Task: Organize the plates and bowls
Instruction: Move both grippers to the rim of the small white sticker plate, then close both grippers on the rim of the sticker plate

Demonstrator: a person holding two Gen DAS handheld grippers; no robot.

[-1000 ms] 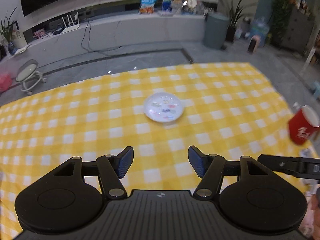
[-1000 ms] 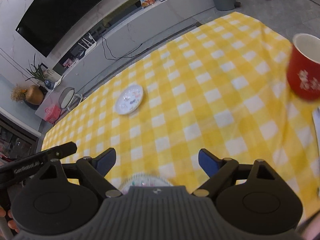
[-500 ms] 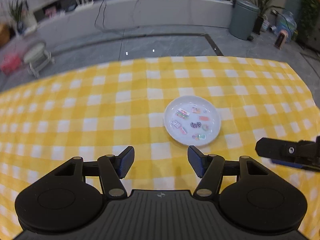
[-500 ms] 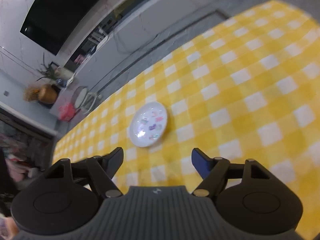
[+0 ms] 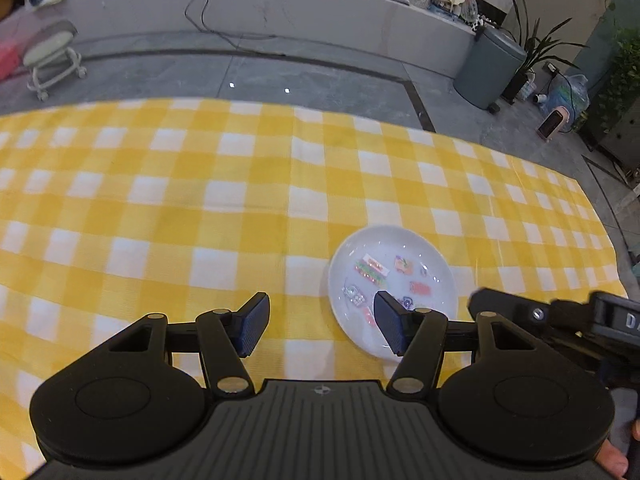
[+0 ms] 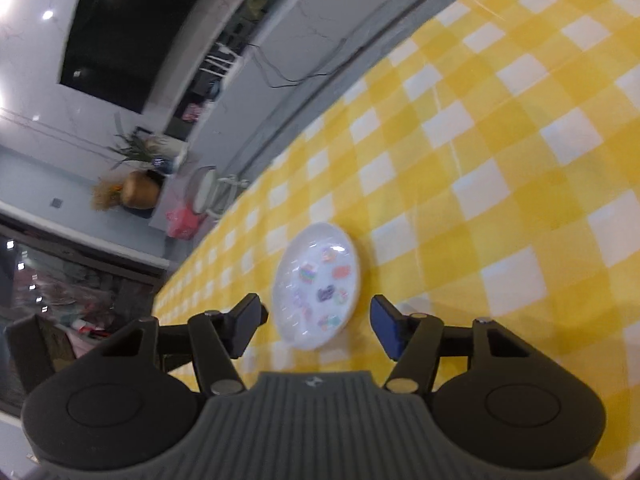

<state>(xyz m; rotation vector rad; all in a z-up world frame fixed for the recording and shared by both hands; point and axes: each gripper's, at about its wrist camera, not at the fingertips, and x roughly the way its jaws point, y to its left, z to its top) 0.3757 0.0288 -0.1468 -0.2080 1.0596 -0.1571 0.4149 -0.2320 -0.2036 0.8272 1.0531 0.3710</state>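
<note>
Nearer now, round plate lying flat

A plate lies on the tablecloth spread over the table, toward its right side in the left wrist view. The left gripper hangs just left of the plate, the right gripper directly before it. Beyond the table's far edge runs a floor, then a long low counter, a stool at left, a bin at right.
</note>
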